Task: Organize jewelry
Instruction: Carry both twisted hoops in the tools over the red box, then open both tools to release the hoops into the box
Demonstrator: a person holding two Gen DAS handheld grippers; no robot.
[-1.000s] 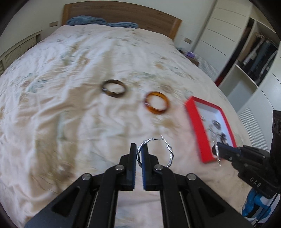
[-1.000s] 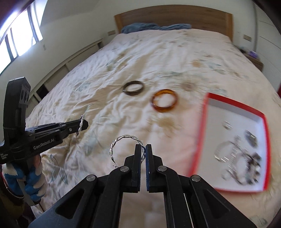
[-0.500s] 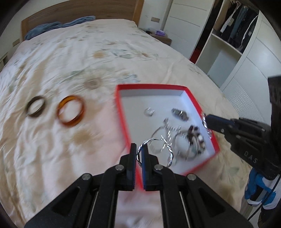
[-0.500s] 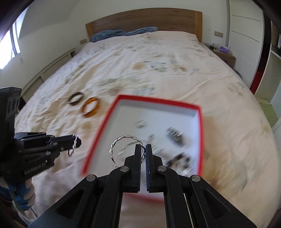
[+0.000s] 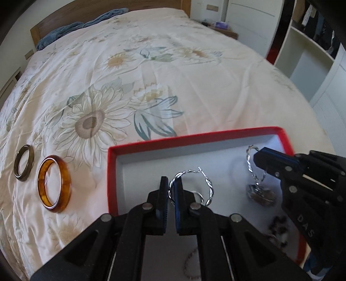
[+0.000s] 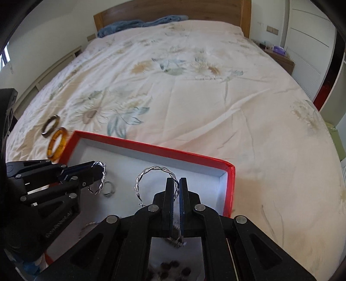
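My left gripper (image 5: 171, 183) is shut on a twisted silver hoop earring (image 5: 208, 190) and holds it over the red tray (image 5: 194, 138). My right gripper (image 6: 177, 186) is shut on a matching silver hoop earring (image 6: 151, 170), also over the red tray (image 6: 151, 149). Each gripper shows in the other's view, the right gripper (image 5: 257, 160) at the right and the left gripper (image 6: 97, 170) at the left. The tray holds a ring (image 6: 108, 190), a pendant (image 5: 261, 194) and dark beads (image 6: 173, 265). An amber bangle (image 5: 54, 183) and a dark bangle (image 5: 23, 163) lie on the bed left of the tray.
The floral bedspread (image 5: 151, 75) covers a wide bed with a wooden headboard (image 6: 173, 10) and blue pillows (image 6: 138, 23). White wardrobes and shelves (image 5: 302, 54) stand at the right, with a bedside table (image 6: 279, 56) near the headboard.
Both grippers have swung from the bangles toward the red tray and come down closer over it, each still holding its hoop earring.
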